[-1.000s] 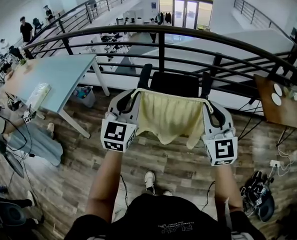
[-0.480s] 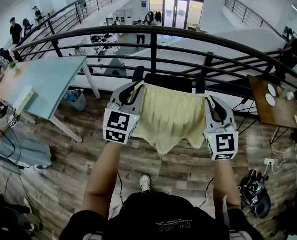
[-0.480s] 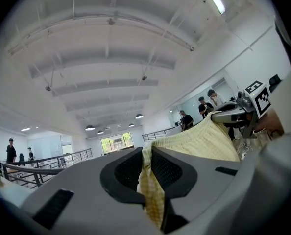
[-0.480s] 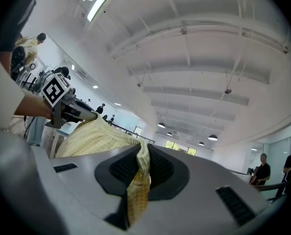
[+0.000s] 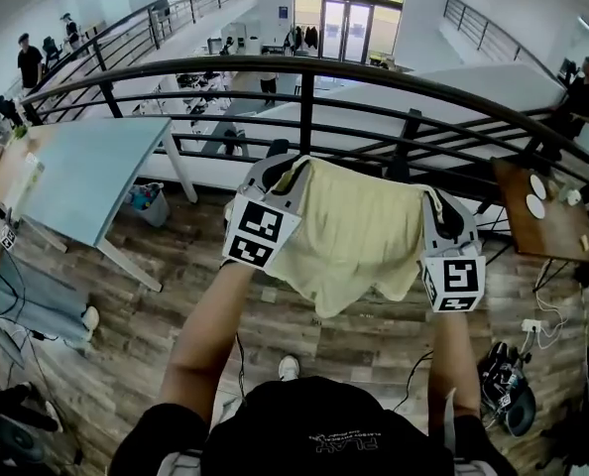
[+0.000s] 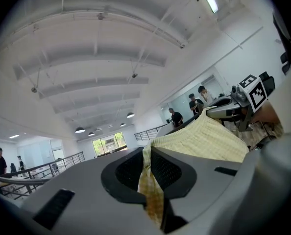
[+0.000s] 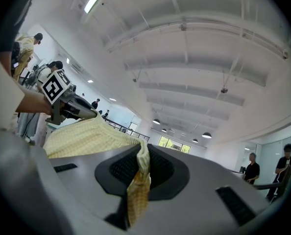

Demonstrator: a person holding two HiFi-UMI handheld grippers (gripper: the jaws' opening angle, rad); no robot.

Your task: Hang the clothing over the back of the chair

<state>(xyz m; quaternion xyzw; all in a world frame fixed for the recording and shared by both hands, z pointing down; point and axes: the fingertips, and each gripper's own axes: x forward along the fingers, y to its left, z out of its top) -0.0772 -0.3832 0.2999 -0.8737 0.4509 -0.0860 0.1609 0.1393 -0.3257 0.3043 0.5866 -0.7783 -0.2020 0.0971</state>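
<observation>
A pale yellow piece of clothing hangs stretched between my two grippers. My left gripper pinches its left top corner; its jaws are closing, with the fabric caught between them. The right gripper is shut on the right top corner, and the cloth runs out from its jaws. Both point level toward the railing. The black chair stands just beyond, almost wholly hidden behind the cloth; only bits of its top show.
A black metal railing runs right behind the chair, with an open drop beyond. A light blue table stands left, a wooden table right. A dark bag and cables lie on the floor at the right.
Both grippers have carried the stretched clothing forward toward the railing. The chair back, earlier visible above the cloth, is now mostly covered by it.
</observation>
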